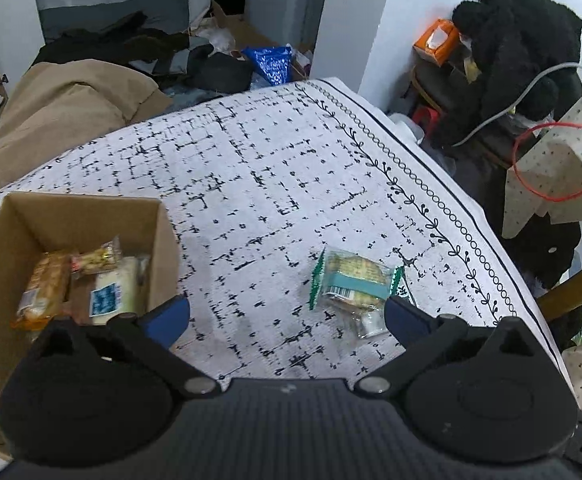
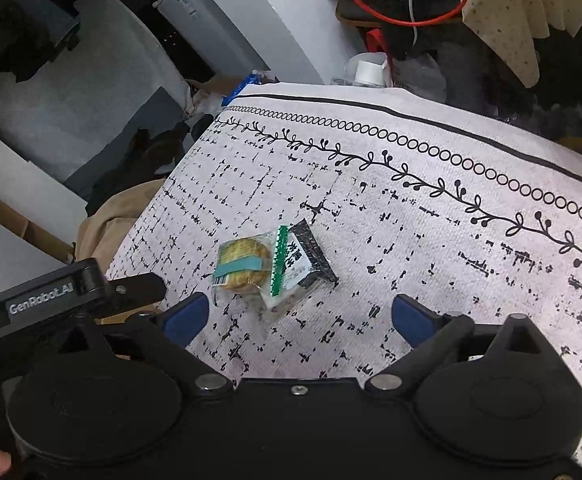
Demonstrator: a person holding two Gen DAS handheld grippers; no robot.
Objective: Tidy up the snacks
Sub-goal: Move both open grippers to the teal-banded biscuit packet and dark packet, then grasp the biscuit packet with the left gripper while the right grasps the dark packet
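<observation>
A clear cookie packet (image 1: 353,280) with green serrated ends lies on the patterned tablecloth (image 1: 251,168), just ahead of my left gripper's right finger. A second packet (image 1: 371,320) pokes out from under it. My left gripper (image 1: 287,312) is open and holds nothing. To its left stands a cardboard box (image 1: 91,208) with an orange packet (image 1: 43,288), a small nut bar (image 1: 95,260) and a white packet (image 1: 113,292) inside. In the right wrist view the cookie packet (image 2: 243,266) overlaps a dark-and-white packet (image 2: 303,264), right in front of my open, empty right gripper (image 2: 299,314).
The table's far edge (image 2: 411,114) carries a leaf-and-ring border. A tan cushion (image 1: 59,112) lies beyond the left side. Black clothes (image 1: 523,32), an orange tissue box (image 1: 437,42) and a red cable (image 1: 551,196) crowd the right. The left gripper's body (image 2: 63,292) shows at the left.
</observation>
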